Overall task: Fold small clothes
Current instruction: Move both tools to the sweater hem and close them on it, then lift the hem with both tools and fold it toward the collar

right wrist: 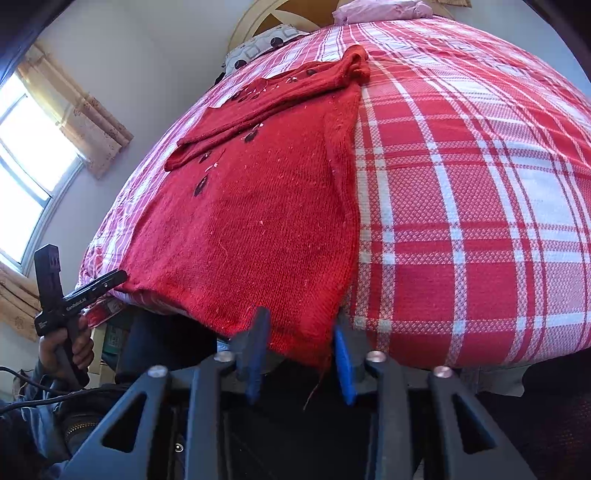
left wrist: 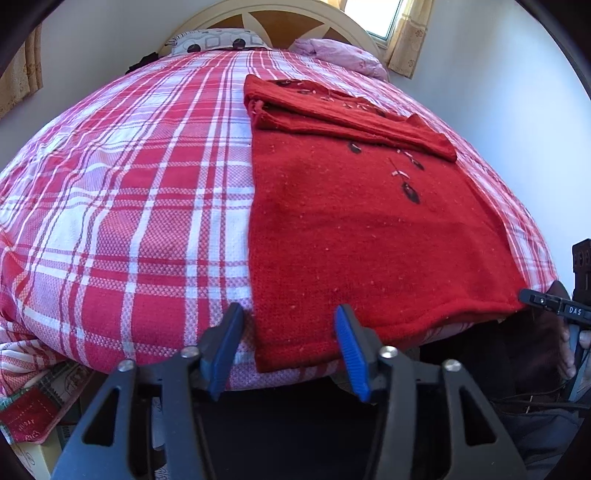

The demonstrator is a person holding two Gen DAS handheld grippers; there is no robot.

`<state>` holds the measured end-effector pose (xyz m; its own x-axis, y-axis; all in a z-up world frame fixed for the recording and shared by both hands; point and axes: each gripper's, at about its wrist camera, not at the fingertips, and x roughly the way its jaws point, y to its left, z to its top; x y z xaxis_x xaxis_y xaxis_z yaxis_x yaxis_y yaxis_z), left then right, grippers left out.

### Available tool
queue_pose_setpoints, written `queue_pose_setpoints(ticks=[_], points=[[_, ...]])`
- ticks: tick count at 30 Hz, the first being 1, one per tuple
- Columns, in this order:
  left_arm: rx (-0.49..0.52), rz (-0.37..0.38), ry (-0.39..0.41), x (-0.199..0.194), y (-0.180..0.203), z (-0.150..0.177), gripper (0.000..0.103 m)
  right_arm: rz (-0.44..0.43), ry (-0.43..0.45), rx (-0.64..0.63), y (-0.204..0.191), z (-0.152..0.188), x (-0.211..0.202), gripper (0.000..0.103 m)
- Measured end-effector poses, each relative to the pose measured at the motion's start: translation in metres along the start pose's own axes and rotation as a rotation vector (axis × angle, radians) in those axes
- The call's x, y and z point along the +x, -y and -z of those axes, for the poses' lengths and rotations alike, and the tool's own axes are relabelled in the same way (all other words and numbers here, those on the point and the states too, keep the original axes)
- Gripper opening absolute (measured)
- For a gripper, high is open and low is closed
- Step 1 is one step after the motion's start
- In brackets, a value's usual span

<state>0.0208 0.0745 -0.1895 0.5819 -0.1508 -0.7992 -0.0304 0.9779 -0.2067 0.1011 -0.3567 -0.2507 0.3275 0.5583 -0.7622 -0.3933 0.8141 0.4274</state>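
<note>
Sweater (left wrist: 351, 229) lying flat on bed (left wrist: 129, 221), sleeves folded in, hem at near edge. Left hand-held gripper (left wrist: 288, 350) straddling one hem corner, pads not yet pinching. Right hand-held gripper (right wrist: 299, 354) straddling other corner, grip unclear; prob. for lengthwise fold.

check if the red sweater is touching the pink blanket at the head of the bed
Apart. The left wrist view shows a strip of checked sheet between the far edge of the sweater and the pink blanket.

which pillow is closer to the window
The plain pink pillow, right beside the window; the black-dotted pillow lies farther from it.
</note>
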Motion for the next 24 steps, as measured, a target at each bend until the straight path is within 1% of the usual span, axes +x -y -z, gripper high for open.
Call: queue_pose_setpoints(ticks=[2, 5, 6, 7, 9, 11, 13, 14, 18, 21, 24], points=[[-0.009, 0.007, -0.008, 0.000, -0.003, -0.001, 0.042, -0.004, 0.001, 0.005, 0.002, 0.000, 0.000, 0.021], [-0.033, 0.021, -0.014, -0.001, -0.010, -0.002, 0.031, -0.019, 0.003, 0.011, 0.003, 0.000, -0.001, 0.011], [-0.034, 0.020, -0.013, 0.000, -0.012, -0.002, 0.019, -0.024, 0.006, 0.007, 0.002, 0.001, -0.001, 0.010], [-0.036, 0.032, -0.013, -0.001, -0.014, -0.003, 0.014, -0.028, 0.009, 0.000, 0.001, 0.001, -0.002, 0.010], [-0.054, 0.076, -0.015, -0.002, -0.015, -0.003, 0.007, -0.034, 0.018, -0.011, -0.002, 0.001, -0.004, 0.009], [-0.053, 0.099, -0.006, -0.003, -0.015, -0.004, 0.006, -0.041, 0.022, -0.014, -0.003, 0.001, -0.005, 0.009], [-0.076, 0.154, -0.002, -0.004, -0.017, -0.005, 0.006, -0.028, 0.015, -0.006, 0.001, 0.001, -0.003, 0.009], [-0.081, 0.165, -0.007, -0.003, -0.017, -0.004, 0.006, -0.021, 0.012, 0.005, 0.004, 0.001, -0.001, 0.009], [-0.091, 0.138, -0.015, 0.003, -0.019, -0.002, 0.006, -0.031, 0.017, 0.025, 0.009, 0.002, -0.001, 0.009], [-0.120, 0.171, -0.037, 0.005, -0.023, -0.004, 0.006, -0.042, 0.017, 0.009, 0.005, 0.002, -0.001, 0.009], [-0.131, 0.195, -0.038, 0.004, -0.027, -0.004, 0.006, -0.038, 0.018, 0.012, 0.006, 0.003, 0.000, 0.009]])
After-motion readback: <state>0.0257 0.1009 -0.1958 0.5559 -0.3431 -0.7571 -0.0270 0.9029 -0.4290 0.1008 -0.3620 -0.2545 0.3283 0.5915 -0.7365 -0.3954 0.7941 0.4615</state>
